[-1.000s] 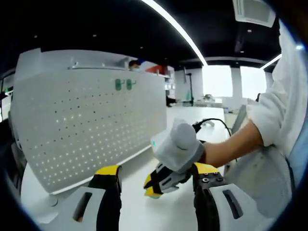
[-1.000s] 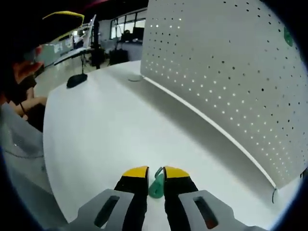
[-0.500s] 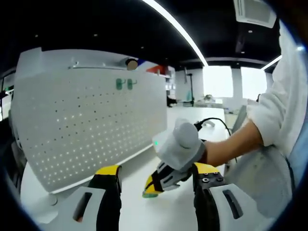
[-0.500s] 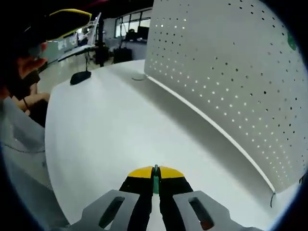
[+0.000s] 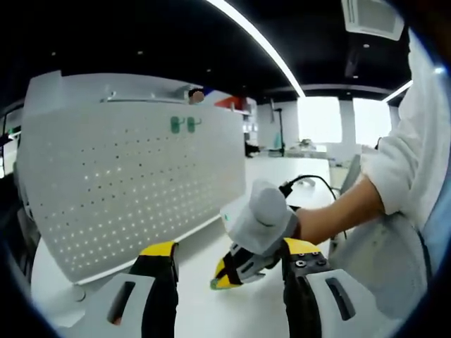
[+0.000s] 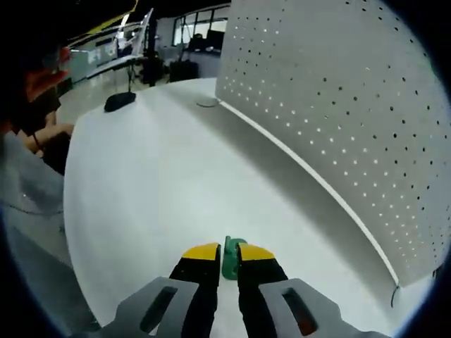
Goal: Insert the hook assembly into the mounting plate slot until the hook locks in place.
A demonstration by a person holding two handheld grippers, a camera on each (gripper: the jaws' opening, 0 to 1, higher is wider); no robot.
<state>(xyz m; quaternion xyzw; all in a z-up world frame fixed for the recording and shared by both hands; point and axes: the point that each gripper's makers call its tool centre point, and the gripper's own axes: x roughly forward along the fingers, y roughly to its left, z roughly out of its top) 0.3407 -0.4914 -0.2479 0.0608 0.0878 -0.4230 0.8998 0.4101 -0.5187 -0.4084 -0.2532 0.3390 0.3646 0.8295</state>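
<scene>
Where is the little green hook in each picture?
Left gripper view: the green hook peeks out low in the middle, at the tips of the right gripper.
Right gripper view: bottom middle, pinched between the yellow-tipped jaws.
Shared landmark: the white pegboard standing on the table.

No readable text, label, brand, number or sign in either view. Pegboard point(image 5: 134, 183): plain white, holes only, no print. Two green hooks point(image 5: 182, 124) hung on it: no marking legible. Grippers: bare yellow tips, no lettering visible. Far-off shelving and desks in the left gripper view are too small and blurred to read anything.
</scene>
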